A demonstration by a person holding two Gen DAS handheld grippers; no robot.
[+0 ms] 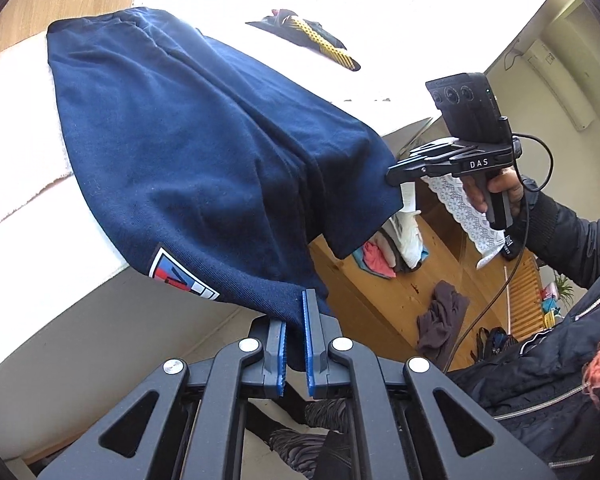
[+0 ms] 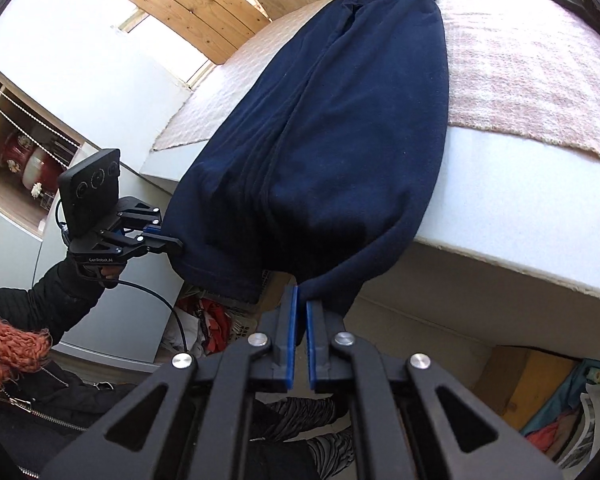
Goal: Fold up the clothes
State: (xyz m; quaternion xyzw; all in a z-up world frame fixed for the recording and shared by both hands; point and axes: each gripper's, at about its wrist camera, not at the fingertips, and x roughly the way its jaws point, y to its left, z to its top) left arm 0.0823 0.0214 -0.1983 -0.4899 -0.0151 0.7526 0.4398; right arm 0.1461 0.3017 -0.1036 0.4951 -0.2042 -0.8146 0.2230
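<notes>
Both grippers pinch the navy garment's (image 1: 204,140) near hem — left gripper (image 1: 296,344), right gripper (image 2: 302,340) — mid-fold; next, carry it forward beyond the fingertips.

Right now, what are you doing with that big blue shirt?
A person holds tongs in each hand, and both are pinching the near edge of the blue shirt. The left tongs and right tongs grip separate corners. The far end of the shirt lies on the bed, while the near end hangs off its edge.
</notes>
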